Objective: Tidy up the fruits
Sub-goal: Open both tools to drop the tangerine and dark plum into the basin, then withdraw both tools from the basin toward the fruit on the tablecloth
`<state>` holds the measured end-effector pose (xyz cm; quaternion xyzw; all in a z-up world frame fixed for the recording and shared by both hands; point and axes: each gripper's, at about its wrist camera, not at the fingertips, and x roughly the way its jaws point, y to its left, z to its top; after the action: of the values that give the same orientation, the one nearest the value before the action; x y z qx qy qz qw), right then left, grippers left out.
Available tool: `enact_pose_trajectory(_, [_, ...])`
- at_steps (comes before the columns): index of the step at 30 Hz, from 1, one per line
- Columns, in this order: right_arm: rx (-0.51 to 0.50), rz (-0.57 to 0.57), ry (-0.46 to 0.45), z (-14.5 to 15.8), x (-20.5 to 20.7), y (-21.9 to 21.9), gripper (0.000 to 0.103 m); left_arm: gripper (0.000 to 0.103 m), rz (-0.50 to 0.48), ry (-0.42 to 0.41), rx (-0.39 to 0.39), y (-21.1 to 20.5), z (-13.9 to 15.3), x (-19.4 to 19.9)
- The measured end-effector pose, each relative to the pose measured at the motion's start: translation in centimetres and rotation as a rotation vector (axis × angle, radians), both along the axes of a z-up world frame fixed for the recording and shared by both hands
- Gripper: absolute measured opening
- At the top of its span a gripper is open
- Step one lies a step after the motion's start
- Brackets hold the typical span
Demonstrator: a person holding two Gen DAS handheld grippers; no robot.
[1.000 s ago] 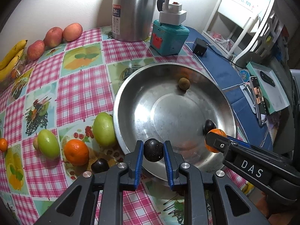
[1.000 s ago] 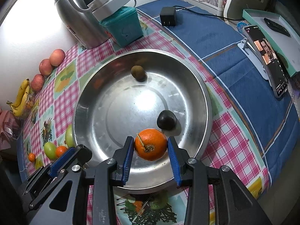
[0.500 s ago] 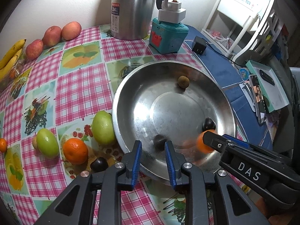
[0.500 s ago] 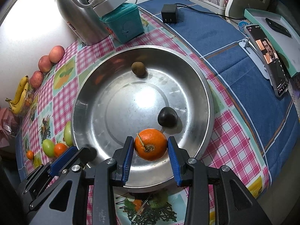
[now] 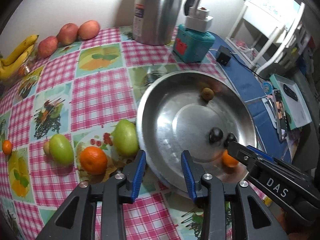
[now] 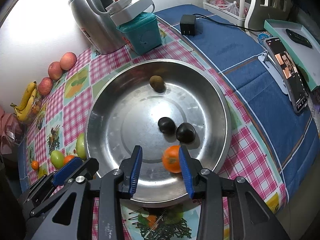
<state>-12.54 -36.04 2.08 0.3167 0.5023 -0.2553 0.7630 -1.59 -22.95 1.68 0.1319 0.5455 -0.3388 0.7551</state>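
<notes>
now our left gripper (image 5: 163,172) hangs over the near rim of the steel basin (image 5: 152,108), its jaws having just been spreading, blue pads apart and nothing between them. the dark plum (image 6: 166,125) lies loose on the basin floor, just beside a second dark plum (image 6: 185,132), the two nearly touching.

our right gripper (image 6: 160,167) stands spread too. the orange (image 6: 172,159) sits against the inner face of its right-hand finger, with a clear gap to the other finger, so we read it as not pinched; the orange looks blurred, and we cannot tell whether it rests on the metal. a brownish kiwi-like fruit (image 6: 157,83) lies at the far side of the basin, well apart from the rest.

outside the basin, on the pink checked tablecloth (image 5: 96,88), a green mango (image 5: 125,137) touches the basin's wall, with a tangerine (image 5: 93,160) and another green mango (image 5: 61,151) near it and a small orange fruit (image 5: 7,147) farther off. apples (image 5: 68,34) and bananas (image 5: 17,55) line the wall, beside a steel thermos (image 5: 157,10) and a teal box (image 5: 193,45).
</notes>
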Motion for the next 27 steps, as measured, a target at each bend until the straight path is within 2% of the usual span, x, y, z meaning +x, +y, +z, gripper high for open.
enact_pose_trajectory(13, [-0.012,0.051,0.015,-0.2,0.9,0.9,0.039,0.044,0.255,-0.007,0.082,5.4,0.6,4.5])
enact_pose_trajectory(19, [-0.017,0.106,-0.005,0.2,1.8,2.2,0.039,0.044,0.351,-0.024,0.064,8.4,1.8,6.4])
enact_pose_trajectory(27, [-0.032,0.156,-0.027,1.0,2.4,3.6,0.038,0.045,0.421,-0.058,0.051,10.9,3.4,7.6])
